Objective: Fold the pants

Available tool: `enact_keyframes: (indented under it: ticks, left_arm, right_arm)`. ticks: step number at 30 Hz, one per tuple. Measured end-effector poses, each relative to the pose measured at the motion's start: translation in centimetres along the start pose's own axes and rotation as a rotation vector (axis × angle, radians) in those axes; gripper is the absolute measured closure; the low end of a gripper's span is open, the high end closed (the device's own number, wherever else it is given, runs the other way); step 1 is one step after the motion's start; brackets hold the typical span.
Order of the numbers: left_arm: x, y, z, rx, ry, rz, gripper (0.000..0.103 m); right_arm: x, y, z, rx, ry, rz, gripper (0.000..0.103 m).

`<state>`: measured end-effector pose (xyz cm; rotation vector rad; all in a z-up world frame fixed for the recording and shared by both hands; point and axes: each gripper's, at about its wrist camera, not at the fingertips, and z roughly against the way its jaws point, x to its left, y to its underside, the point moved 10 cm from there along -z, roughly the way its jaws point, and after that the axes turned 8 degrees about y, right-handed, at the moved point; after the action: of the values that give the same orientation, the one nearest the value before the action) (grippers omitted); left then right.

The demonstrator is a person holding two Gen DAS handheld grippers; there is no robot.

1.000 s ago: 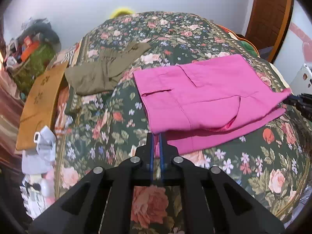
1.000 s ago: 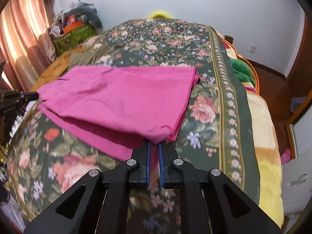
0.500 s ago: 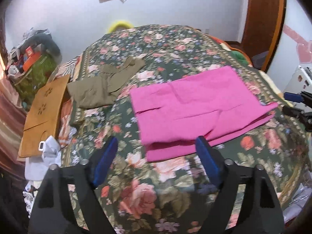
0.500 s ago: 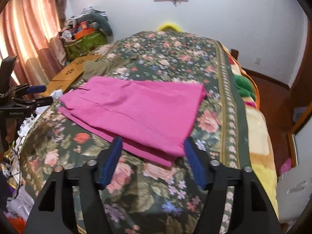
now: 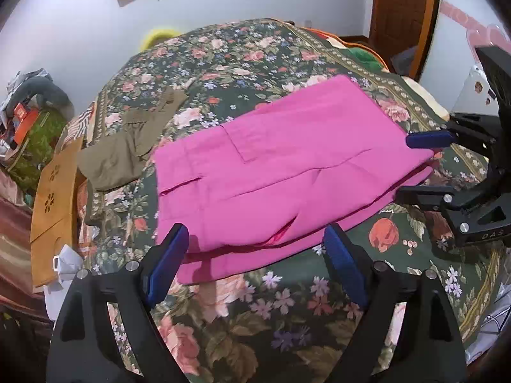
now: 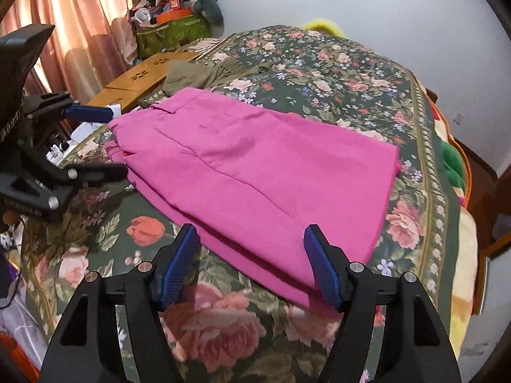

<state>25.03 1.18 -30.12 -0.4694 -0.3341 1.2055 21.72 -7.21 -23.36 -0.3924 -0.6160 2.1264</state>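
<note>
Pink pants (image 5: 287,166) (image 6: 255,166) lie folded and flat on the floral bedspread (image 5: 255,312) (image 6: 223,319). My left gripper (image 5: 255,239) stands open just short of their near edge at the waist end, and its blue pads touch no fabric. My right gripper (image 6: 252,236) is open too, its jaws astride the near edge at the leg end without pressing on it. Each view shows the other gripper from the side, open: the right gripper (image 5: 421,166) and the left gripper (image 6: 99,142).
Olive-brown pants (image 5: 118,156) (image 6: 198,76) lie further back on the bed. A wooden board (image 5: 54,198) (image 6: 140,76) rests at that bed edge, with a clutter pile (image 5: 32,121) (image 6: 172,28) and curtain (image 6: 80,16) behind. A door (image 5: 402,9) is far right.
Both grippers were shut on the pants' near edge. They have opened, let the fabric go and drawn back towards me. The pants now lie flat.
</note>
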Motion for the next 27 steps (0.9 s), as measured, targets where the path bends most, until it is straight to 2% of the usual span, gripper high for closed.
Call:
enact_keyframes:
  ticks: [3, 4, 6, 8, 10, 13, 15, 17, 18, 20, 23, 27]
  left_arm:
    - [-0.3, -0.1, -0.9, 0.015, 0.004, -0.012, 0.016]
    - [-0.4, -0.2, -1.2, 0.015, 0.003, -0.019, 0.016]
    - [-0.6, -0.3, -1.5, 0.017, 0.009, -0.028, 0.016]
    - [-0.9, -0.5, -1.6, 0.009, 0.021, -0.04, 0.016]
    - [-1.1, -0.7, -1.7, 0.004, 0.019, -0.051, 0.016]
    - [-1.4, -1.1, -1.9, -0.011, 0.004, -0.074, 0.016]
    - [-1.5, -1.4, -1.9, -0.021, -0.009, -0.093, 0.024]
    - [-1.7, -1.5, -1.9, -0.025, -0.045, -0.127, 0.044]
    - [-1.7, -1.5, -1.9, -0.029, -0.063, -0.141, 0.05]
    - [-1.9, -1.5, -2.0, -0.029, -0.069, -0.154, 0.07]
    - [-2.2, -1.3, -1.7, -0.037, -0.052, -0.153, 0.084]
    - [-2.5, -1.1, -1.1, -0.053, -0.024, -0.14, 0.091]
  right_arm:
    - [0.4, -0.2, -0.6, 0.012, -0.025, 0.01, 0.05]
    - [0.6, -0.3, -0.7, 0.017, -0.033, 0.013, 0.059]
    - [0.8, -0.4, -1.0, 0.025, -0.051, 0.011, 0.068]
    - [1.1, -0.5, -1.1, 0.026, -0.076, 0.004, 0.088]
    - [1.3, -0.8, -0.9, 0.013, -0.086, 0.003, 0.094]
    - [1.4, -1.2, -0.2, -0.025, -0.081, 0.01, 0.096]
    - [1.4, -1.5, 0.4, -0.046, -0.078, 0.014, 0.097]
    - [1.4, -1.7, 0.9, -0.059, -0.079, 0.01, 0.097]
    - [1.4, -1.7, 1.0, -0.063, -0.081, 0.005, 0.097]
    - [1.2, -1.7, 1.1, -0.066, -0.082, 0.001, 0.097]
    - [1.3, -1.5, 1.2, -0.067, -0.086, -0.005, 0.097]
    - [1.5, -1.2, 1.3, -0.068, -0.085, -0.002, 0.097]
